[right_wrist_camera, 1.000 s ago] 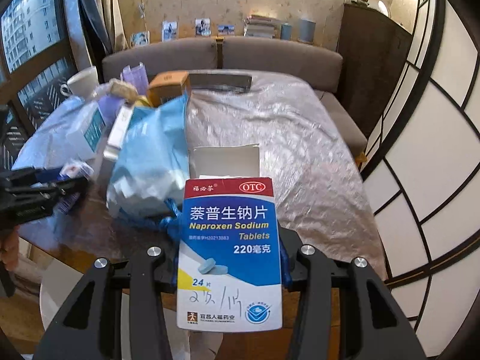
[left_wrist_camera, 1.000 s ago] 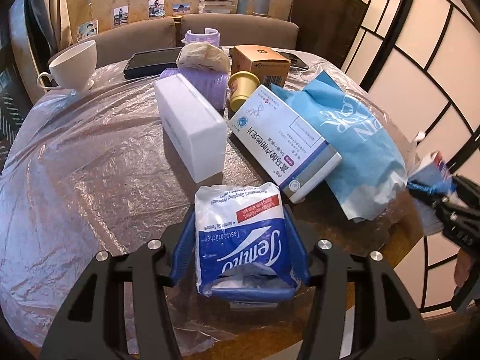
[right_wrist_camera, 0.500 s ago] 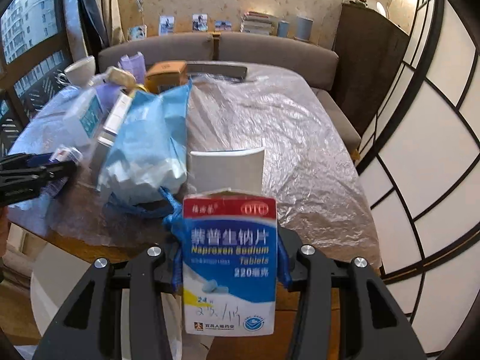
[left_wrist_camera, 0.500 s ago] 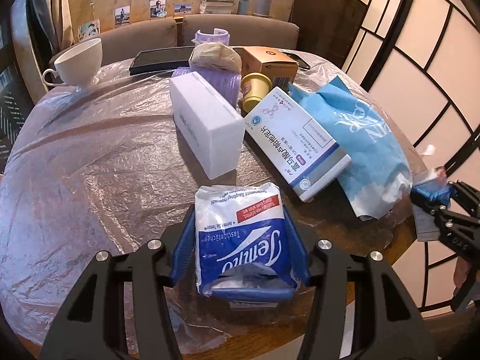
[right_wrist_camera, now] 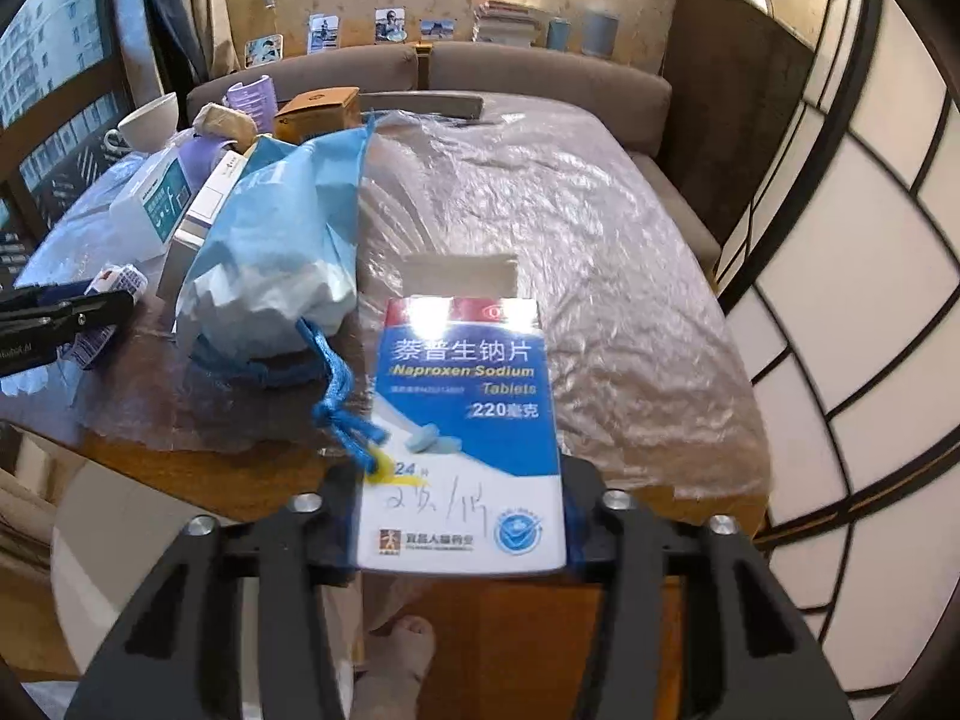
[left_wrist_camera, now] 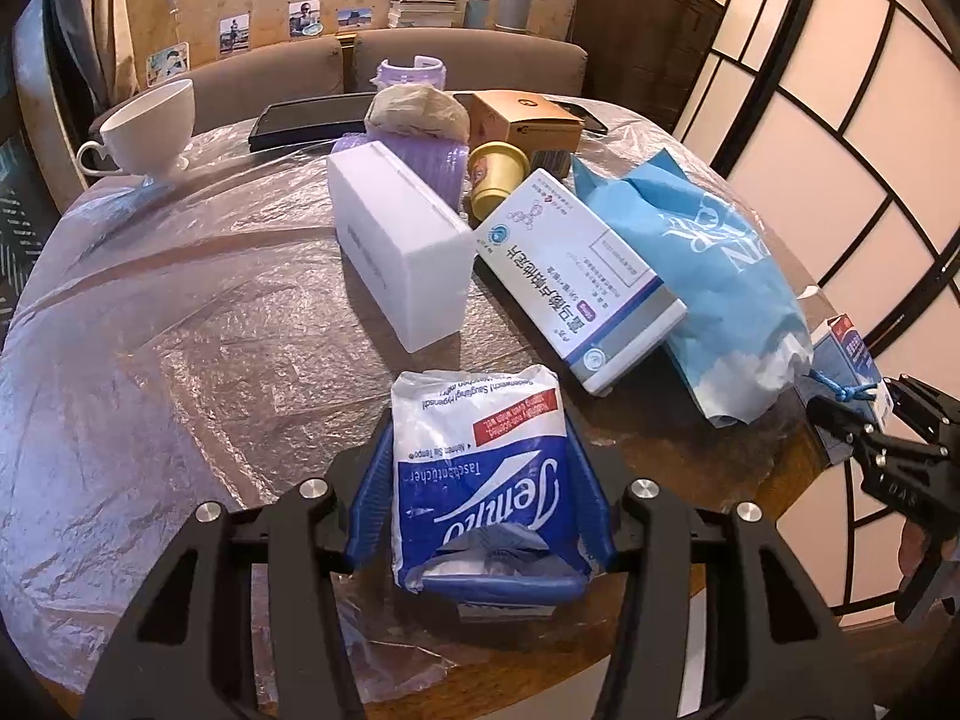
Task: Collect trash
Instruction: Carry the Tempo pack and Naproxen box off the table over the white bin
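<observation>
My left gripper point(left_wrist_camera: 480, 480) holds a blue and white Tempo tissue pack point(left_wrist_camera: 474, 462) between its blue pads just above the table's near edge; its jaws are closing a little tighter on the soft pack. My right gripper point(right_wrist_camera: 462, 504) is shut on a blue and white Naproxen tablet box point(right_wrist_camera: 462, 420) with its top flap standing open, at the table's edge. A light blue drawstring bag point(right_wrist_camera: 282, 240) lies just left of the box, and its blue cord point(right_wrist_camera: 342, 402) drapes over the box's corner. Each gripper shows in the other's view: right gripper point(left_wrist_camera: 864, 420), left gripper point(right_wrist_camera: 90, 312).
On the plastic-covered round table point(left_wrist_camera: 150, 330) lie a white block-shaped box point(left_wrist_camera: 402, 252), a long medicine carton point(left_wrist_camera: 576, 276), a yellow cup point(left_wrist_camera: 498, 174), a brown carton point(left_wrist_camera: 528, 120), a black tablet point(left_wrist_camera: 312, 114) and a white teacup point(left_wrist_camera: 150, 126). A sofa stands behind. A person's foot point(right_wrist_camera: 402, 654) is below.
The right gripper's tablet box has drawn back a little and come forward again, and the bag's cord now lies across its corner. The left gripper still holds the tissue pack in place.
</observation>
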Demonstrator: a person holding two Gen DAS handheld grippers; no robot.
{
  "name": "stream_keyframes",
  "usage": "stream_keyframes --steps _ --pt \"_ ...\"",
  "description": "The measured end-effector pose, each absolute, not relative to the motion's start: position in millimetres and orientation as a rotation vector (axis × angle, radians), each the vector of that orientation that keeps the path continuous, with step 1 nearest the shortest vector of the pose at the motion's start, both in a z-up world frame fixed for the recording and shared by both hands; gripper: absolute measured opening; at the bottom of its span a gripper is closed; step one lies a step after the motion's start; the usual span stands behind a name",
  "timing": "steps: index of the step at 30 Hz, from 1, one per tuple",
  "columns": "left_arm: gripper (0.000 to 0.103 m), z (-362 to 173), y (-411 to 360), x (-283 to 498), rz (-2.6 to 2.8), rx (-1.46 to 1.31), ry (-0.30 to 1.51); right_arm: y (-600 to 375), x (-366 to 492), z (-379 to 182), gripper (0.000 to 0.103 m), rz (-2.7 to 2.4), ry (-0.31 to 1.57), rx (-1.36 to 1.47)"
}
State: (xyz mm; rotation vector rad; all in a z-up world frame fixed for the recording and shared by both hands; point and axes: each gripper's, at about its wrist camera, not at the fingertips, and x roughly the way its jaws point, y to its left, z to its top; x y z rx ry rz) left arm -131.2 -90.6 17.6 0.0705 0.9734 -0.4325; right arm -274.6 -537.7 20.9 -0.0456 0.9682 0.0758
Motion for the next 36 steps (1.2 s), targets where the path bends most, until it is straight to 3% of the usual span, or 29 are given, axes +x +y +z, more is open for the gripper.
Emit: stream_keyframes --steps 10,18,36 --pt "0.052 37 -89 -143 -0.444 0.075 0.943 -576 -281 58 0.046 -0.021 0.903 0.046" --pt "0.053 48 -80 -159 -0.438 0.044 0.942 -549 -299 96 0.046 0.136 0.844 0.050" --pt "0.053 52 -63 -203 -0.406 0.028 0.955 -448 -323 83 0.046 0.542 0.920 -0.076"
